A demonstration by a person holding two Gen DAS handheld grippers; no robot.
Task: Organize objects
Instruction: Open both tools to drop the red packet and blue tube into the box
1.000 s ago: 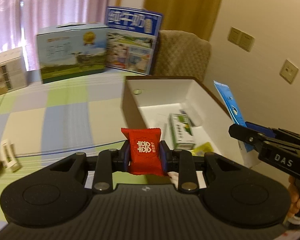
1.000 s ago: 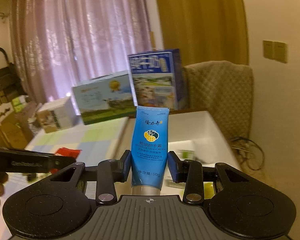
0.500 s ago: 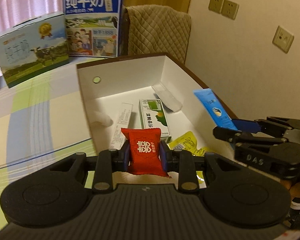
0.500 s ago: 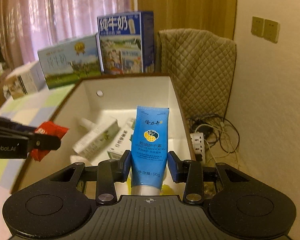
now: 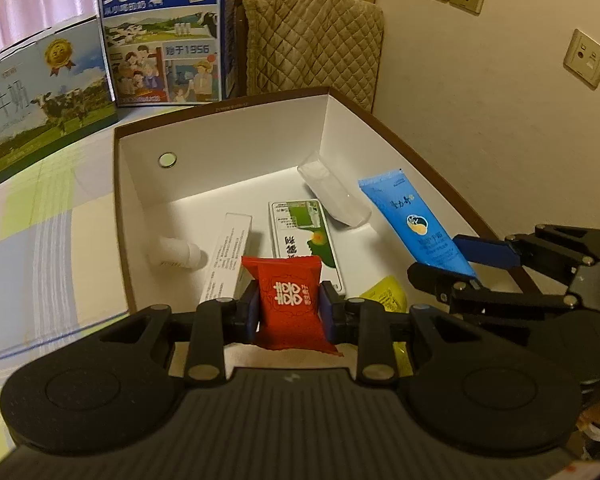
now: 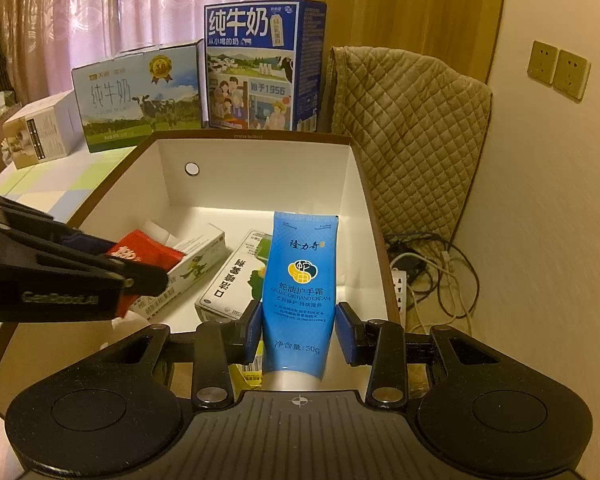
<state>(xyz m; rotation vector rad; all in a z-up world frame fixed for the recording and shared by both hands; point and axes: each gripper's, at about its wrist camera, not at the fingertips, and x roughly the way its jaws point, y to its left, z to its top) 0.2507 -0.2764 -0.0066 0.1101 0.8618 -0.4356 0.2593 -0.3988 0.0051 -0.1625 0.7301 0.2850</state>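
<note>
Nearest to me, the left gripper (image 5: pixel 289 307) has its blue pads pressed against both sides of a red packet (image 5: pixel 290 304) with white characters on it, held upright over the near end of the box (image 5: pixel 220 148). Beside it, the right gripper (image 6: pixel 298 326) is pinching a blue tube of hand cream (image 6: pixel 298 288) — cap end down, crimped end up — also hanging above the box, toward its right wall. From the left wrist view the tube (image 5: pixel 416 224) leans out of the other gripper (image 5: pixel 466 264) at a slant.

Below them, the box is open, white inside with a brown rim, and it sits on a pale checked tablecloth (image 5: pixel 40 240). On its floor lie a yellow sachet (image 5: pixel 384 296) at the near end, then a flat green-and-white carton (image 5: pixel 300 232), a long white carton (image 5: pixel 230 252) just left of it, a small white bottle (image 5: pixel 176 254) on its side near the left wall, and a clear plastic piece (image 5: pixel 332 192) resting toward the far right corner.

Past the box stand two milk cartons side by side — a tall blue one (image 6: pixel 260 64) and a lower one with cows on grass (image 6: pixel 140 96) — and a smaller white box (image 6: pixel 40 130) further left. A quilted tan cover (image 6: pixel 408 120) drapes over something beside the table, with wall sockets (image 6: pixel 558 68) above and a tangle of cables (image 6: pixel 424 272) on the floor. Pink curtains (image 6: pixel 120 8) hang at the back.
</note>
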